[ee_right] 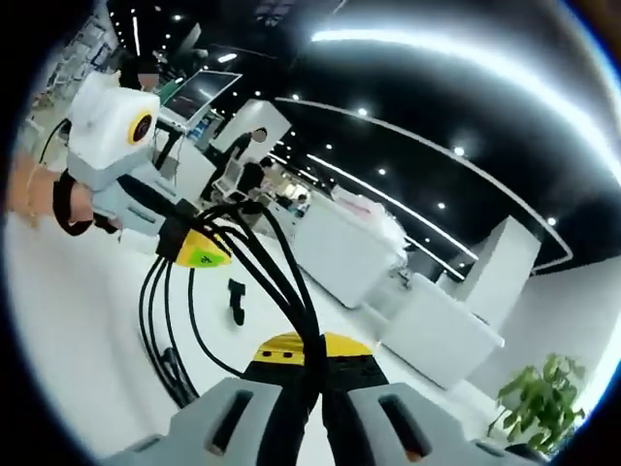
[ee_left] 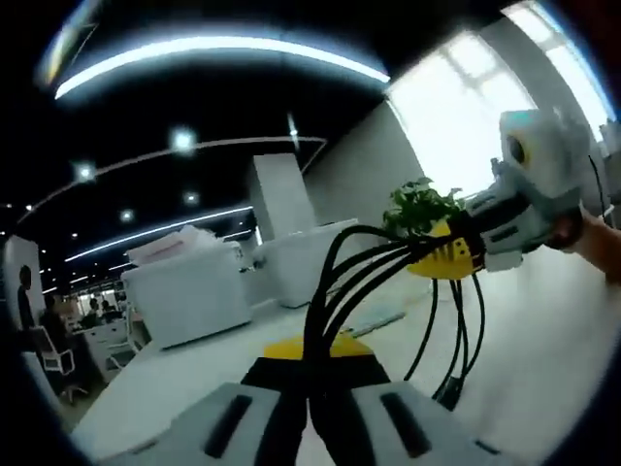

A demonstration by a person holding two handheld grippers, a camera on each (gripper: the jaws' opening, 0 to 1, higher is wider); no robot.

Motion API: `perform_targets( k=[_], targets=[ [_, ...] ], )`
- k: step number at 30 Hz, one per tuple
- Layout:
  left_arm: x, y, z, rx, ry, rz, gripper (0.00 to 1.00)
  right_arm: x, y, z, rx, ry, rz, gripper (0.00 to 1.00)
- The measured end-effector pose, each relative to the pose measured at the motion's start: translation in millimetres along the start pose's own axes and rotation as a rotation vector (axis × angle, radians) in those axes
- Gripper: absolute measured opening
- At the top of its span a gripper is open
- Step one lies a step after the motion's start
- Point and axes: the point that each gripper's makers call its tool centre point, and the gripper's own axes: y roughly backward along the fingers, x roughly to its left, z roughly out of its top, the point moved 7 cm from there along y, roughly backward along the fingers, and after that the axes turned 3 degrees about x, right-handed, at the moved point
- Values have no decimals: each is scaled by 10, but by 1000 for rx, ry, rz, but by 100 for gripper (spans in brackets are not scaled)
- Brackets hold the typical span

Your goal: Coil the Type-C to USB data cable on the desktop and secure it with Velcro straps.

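The black data cable (ee_left: 361,264) is gathered into several strands and stretched in the air between the two grippers. My left gripper (ee_left: 310,357) is shut on one end of the bundle. My right gripper (ee_right: 312,357) is shut on the other end. In the left gripper view the right gripper (ee_left: 448,256) comes in from the right, and loose loops (ee_left: 454,340) hang below it toward the white desktop (ee_left: 543,349). In the right gripper view the left gripper (ee_right: 199,250) comes in from the left, with cable loops (ee_right: 163,330) hanging under it. A small black piece (ee_right: 236,301) lies on the desktop; I cannot tell what it is.
White boxes (ee_left: 189,291) and a white bin (ee_left: 301,257) stand at the far side of the desk. A green plant (ee_left: 419,206) grows behind the right gripper. A person's hand (ee_right: 39,194) holds the left gripper. An office with screens (ee_right: 199,92) lies beyond.
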Motion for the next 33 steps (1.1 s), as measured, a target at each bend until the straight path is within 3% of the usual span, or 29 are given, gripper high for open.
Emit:
perform_targets(
  k=[4,7,9,11,13,15,18,21,24,29,33],
  targets=[
    [-57,-14,-24,37,-27,-6,5,-15,-12,-19,8,18,-55,3],
    [-125,-10,-83,93,7,-55,5,-61,4,-12,2,26,-75,3],
    [-118,34,-73,81,11,-65,5,-51,12,-11,-18,-90,24,3],
    [-135,75,-22,30,-14,-82,5,-71,28,-27,-18,-172,85,3],
    [-85,92,75,-31,-112,-56,6,-56,31,-66,-21,-289,191,3],
    [-47,102,124,-63,-152,-28,10,-37,34,-98,-21,-388,279,3],
    [-27,73,128,-68,-92,-62,20,14,41,-110,-22,-507,393,3],
    [0,52,105,-69,-41,-87,21,76,52,-111,-9,-541,468,3],
    [27,52,83,-54,10,-95,6,113,63,-115,5,-553,522,3],
    [21,49,24,46,104,-161,3,131,58,-131,14,-549,492,4],
    [35,31,-24,96,188,-186,3,163,7,-133,-26,-534,426,6]
  ],
)
